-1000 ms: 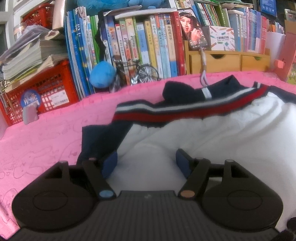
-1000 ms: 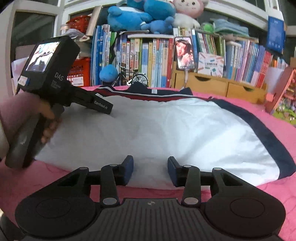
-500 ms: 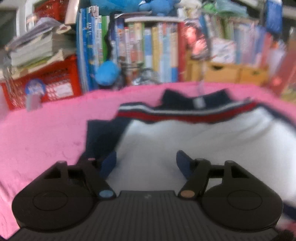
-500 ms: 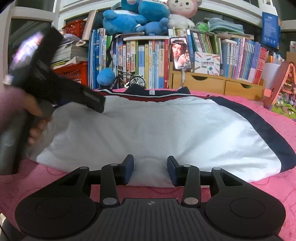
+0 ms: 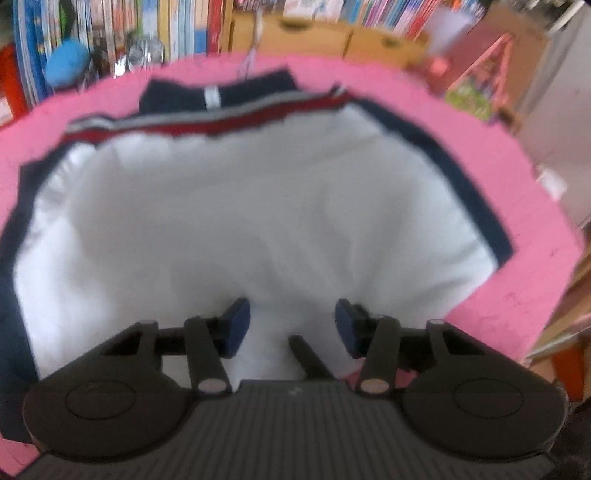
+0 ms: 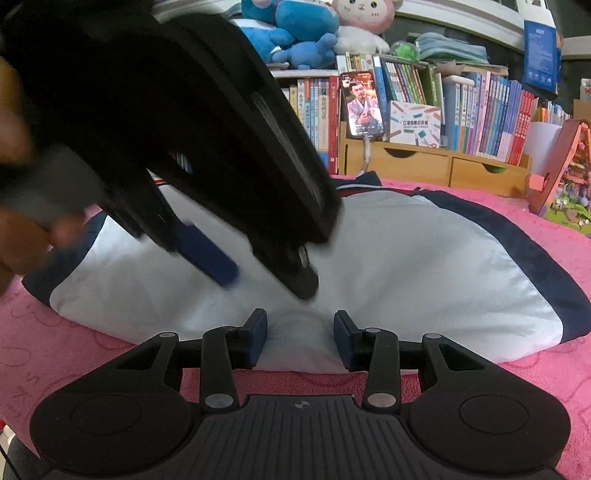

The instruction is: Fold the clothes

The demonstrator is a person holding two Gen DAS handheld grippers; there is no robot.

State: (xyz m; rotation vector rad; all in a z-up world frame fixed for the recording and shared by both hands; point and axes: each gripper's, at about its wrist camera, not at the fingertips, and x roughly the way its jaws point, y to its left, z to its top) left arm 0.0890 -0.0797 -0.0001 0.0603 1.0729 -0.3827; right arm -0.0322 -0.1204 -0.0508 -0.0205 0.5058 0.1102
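A white garment (image 5: 258, 206) with navy trim and a red and grey striped band lies flat on the pink cloth (image 5: 498, 177). My left gripper (image 5: 291, 325) points steeply down over the garment's near middle. Its jaws are closing, with white fabric below and between them, not pinched. In the right wrist view the left gripper (image 6: 262, 273) looms large and blurred just above the garment (image 6: 424, 266), held by a hand (image 6: 18, 236). My right gripper (image 6: 300, 334) sits at the near hem, its pads pressing a puckered mound of the white fabric.
Behind the pink cloth (image 6: 535, 376) stands a bookshelf with a phone (image 6: 364, 107) propped on a wooden drawer box (image 6: 424, 162). Plush toys (image 6: 303, 33) sit on top, and a toy house (image 6: 565, 173) stands at the right edge. A blue ball (image 5: 68, 66) lies at the back left.
The left gripper swung from the garment's left side to its near middle, tipped downward and narrowed its jaws. It now fills the right wrist view. The right gripper stayed still.
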